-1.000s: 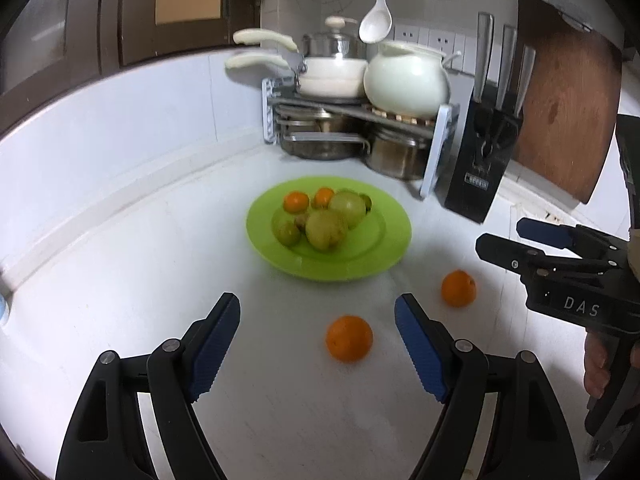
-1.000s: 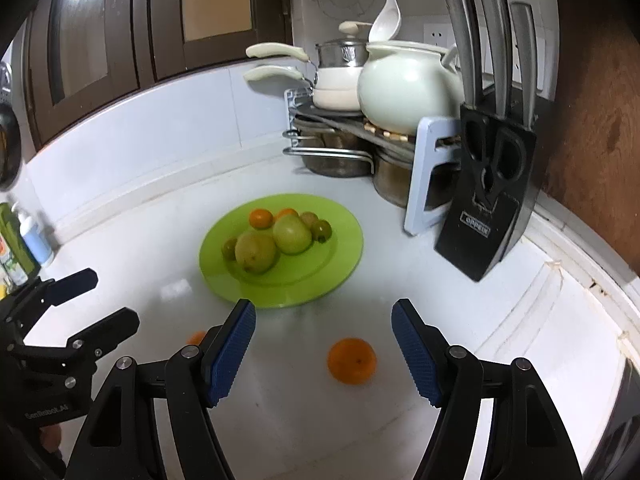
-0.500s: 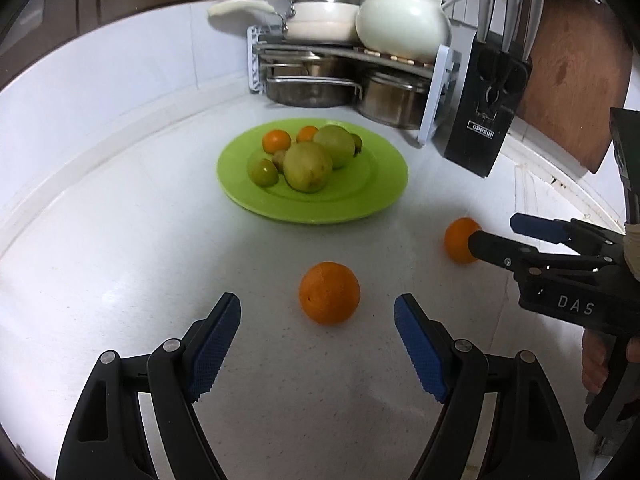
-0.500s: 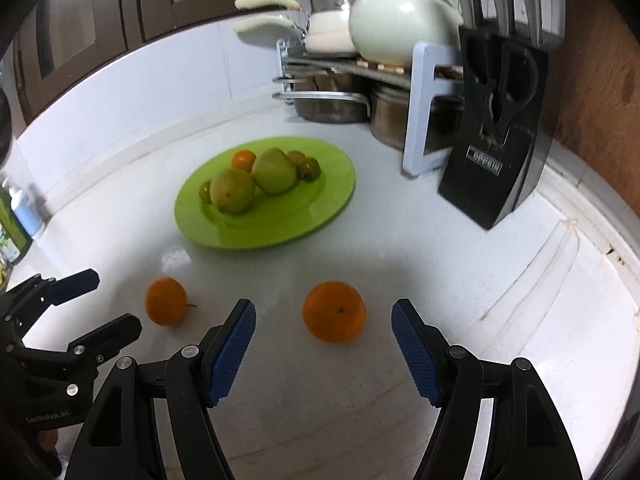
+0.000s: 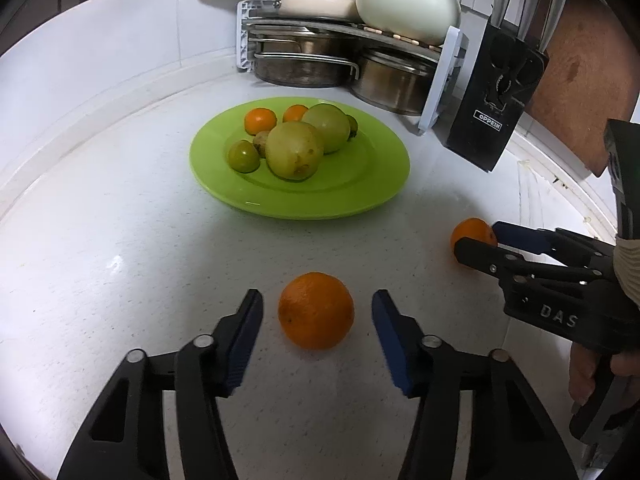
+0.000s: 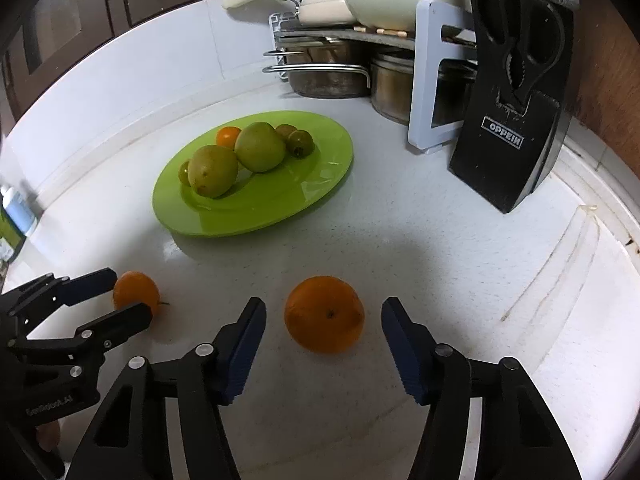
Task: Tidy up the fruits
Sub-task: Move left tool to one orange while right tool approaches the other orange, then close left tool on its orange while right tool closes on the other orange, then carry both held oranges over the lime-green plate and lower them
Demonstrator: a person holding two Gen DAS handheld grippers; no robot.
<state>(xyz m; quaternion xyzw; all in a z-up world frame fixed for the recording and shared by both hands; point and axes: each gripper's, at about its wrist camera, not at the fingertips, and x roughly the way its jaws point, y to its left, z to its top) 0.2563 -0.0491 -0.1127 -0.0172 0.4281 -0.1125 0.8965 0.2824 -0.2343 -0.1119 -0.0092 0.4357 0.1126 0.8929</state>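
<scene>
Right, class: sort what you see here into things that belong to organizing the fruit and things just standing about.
Belongs to the job:
left gripper, open around one orange
right gripper, open around the other orange
green plate holding fruit

Just standing about:
knife block
pot rack
white pot

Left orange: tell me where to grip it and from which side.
Grip the orange across its widest middle, coming in low along the counter from the near side. It is round and sits free, already centred between the open left gripper fingers, so closing there should hold it.
</scene>
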